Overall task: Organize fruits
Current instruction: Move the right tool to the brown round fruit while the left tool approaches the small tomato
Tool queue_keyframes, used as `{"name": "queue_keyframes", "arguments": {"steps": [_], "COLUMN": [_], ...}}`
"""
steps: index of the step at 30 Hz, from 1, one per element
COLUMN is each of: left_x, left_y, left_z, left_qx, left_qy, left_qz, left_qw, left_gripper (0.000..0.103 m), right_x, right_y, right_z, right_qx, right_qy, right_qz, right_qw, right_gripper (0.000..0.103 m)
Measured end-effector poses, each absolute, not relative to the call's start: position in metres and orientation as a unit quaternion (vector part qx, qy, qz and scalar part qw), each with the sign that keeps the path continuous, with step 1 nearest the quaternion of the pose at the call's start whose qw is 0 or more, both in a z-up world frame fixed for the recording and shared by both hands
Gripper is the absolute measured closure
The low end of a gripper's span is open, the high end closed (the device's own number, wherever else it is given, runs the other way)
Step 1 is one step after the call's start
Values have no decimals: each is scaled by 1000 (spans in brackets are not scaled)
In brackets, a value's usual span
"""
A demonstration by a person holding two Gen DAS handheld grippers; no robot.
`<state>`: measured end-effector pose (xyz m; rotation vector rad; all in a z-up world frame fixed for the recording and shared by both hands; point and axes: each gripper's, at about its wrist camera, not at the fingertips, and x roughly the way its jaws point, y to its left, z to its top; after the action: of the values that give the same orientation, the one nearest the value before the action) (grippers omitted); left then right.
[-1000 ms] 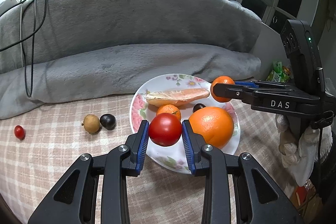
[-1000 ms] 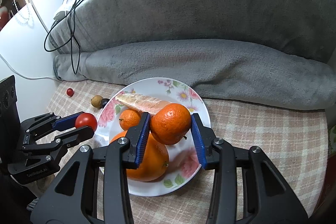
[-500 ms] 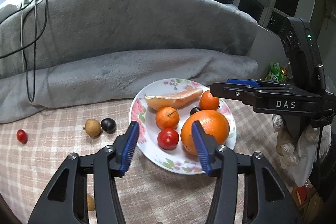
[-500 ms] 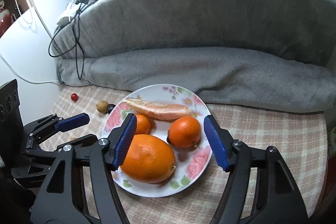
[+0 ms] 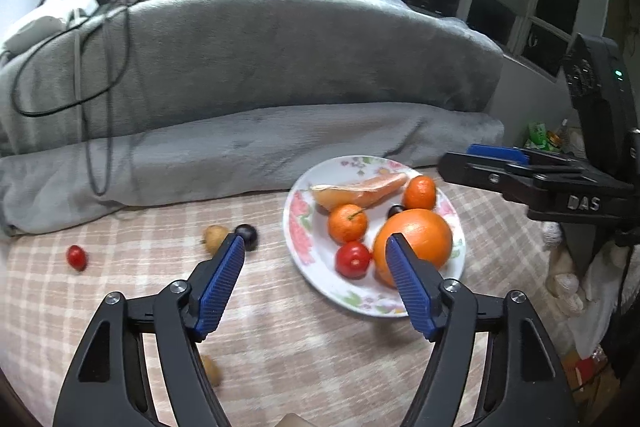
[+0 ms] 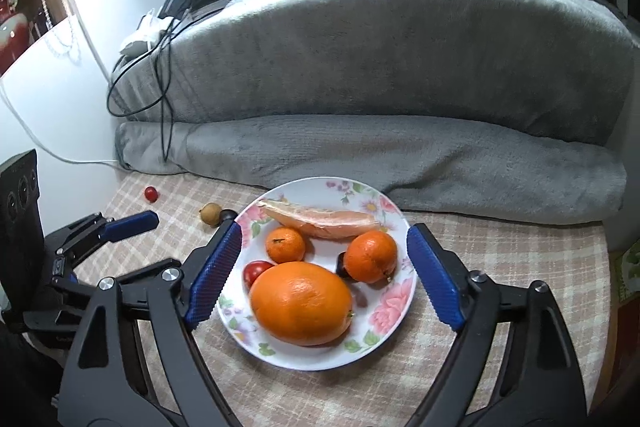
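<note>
Plate (image 6: 394, 341) at frame centre in right wrist view, right of centre in left wrist view. On it: orange (image 6: 301, 303) at near side; tomato (image 6: 255, 271) touching its left; mandarin (image 6: 285, 245) behind tomato; second mandarin (image 6: 371, 256) to the right, a dark grape (image 6: 341, 265) tucked against it; grapefruit wedge (image 6: 320, 220) across far side.

Off plate, on checked cloth (image 5: 132, 291), left wrist view: longan (image 5: 214, 236) and dark grape touching, left of plate; cherry tomato (image 5: 76, 257) well apart at mid left; another longan (image 5: 211, 370) partly hidden behind left finger at bottom.

Left gripper (image 5: 314, 281): jaws spread, nothing between, above cloth just left of plate. Right gripper (image 6: 324, 273): jaws spread wide, nothing held, pads flanking plate in frame.

Grey blanket (image 6: 380, 67) fills upper half behind cloth.
</note>
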<state>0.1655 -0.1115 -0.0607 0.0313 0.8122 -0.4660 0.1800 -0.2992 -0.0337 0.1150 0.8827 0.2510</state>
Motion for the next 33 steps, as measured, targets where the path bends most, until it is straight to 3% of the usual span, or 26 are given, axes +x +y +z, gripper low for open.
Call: {"name": "queue_keyframes", "arguments": {"steps": [2,29,31,33], "left_x": [165,161,163,167], "left_y": [-103,46,55,62], "left_z": [-58,-70,-73,-77], "left_qx": [13,13,8,7], "left_qy": [391,406,405,405], "left_qz": [-216,-79,-77,-74], "left_qw": [895,910,911,912], "left_gripper": [20,21,21,25], "right_x": [176,168,173,180], "right_y": [-294,-194,-186,-178], "right_z": [-31,-27,-30,-34], "right_qx": [52,-29,-39,-51], "right_qy": [423,411,414,422], "right_qz": [124,217,227,235], "right_qw": [896,885,881,874], "right_gripper": [16,16,18,29]}}
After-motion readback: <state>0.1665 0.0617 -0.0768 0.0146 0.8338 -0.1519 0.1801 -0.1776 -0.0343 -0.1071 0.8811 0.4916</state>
